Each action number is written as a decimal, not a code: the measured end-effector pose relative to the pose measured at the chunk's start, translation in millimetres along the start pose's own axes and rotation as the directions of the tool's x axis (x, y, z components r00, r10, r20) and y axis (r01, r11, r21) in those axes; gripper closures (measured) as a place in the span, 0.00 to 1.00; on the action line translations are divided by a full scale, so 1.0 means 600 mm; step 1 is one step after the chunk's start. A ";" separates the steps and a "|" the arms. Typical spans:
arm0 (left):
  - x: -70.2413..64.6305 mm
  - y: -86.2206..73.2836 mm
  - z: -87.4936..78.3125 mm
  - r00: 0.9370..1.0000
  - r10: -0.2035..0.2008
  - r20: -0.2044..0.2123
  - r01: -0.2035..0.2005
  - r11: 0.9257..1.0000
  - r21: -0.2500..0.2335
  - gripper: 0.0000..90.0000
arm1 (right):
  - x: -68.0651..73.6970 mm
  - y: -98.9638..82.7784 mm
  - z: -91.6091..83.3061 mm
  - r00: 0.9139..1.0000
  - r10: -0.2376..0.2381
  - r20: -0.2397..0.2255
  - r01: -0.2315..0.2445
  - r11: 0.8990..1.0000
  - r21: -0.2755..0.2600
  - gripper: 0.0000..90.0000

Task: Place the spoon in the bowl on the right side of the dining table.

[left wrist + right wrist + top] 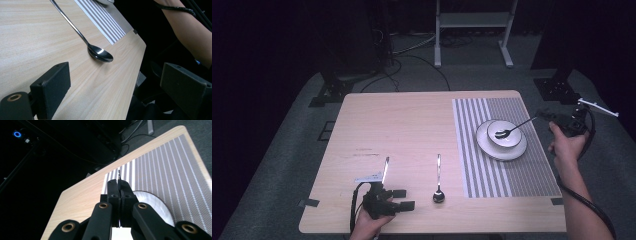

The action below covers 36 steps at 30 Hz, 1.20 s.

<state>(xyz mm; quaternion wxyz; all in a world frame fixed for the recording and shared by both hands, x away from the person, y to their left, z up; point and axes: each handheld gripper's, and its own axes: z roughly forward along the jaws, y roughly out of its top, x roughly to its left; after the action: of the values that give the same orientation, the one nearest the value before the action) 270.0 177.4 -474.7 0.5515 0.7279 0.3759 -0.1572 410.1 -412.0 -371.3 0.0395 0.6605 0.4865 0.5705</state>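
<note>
Fork (515, 127) — clamped in right hand-held gripper (548, 115), tines in bowl (505, 134), left hand-held gripper (402, 199) apart beside spoon (438, 180)

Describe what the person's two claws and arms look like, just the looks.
Both claws are black. The left claw has two blocky square-ended jaws, a grey three-cornered plate on top and a black cable looping beside the hand. The right claw has brass-coloured rivets along its black links, and a black cable runs from it along the forearm. Both forearms are bare, with no sleeves in view.
</note>
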 end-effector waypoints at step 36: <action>-0.003 0.000 -0.002 1.000 0.014 0.006 -0.014 1.000 -0.014 0.09 | -0.031 -0.017 0.026 0.997 -0.008 0.081 0.007 1.000 0.013 0.96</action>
<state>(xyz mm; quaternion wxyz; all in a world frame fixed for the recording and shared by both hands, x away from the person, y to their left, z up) 268.5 177.9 -473.1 0.5589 0.7260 0.3703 -0.1531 418.8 -411.8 -396.1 0.0570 0.6817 0.4906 0.5398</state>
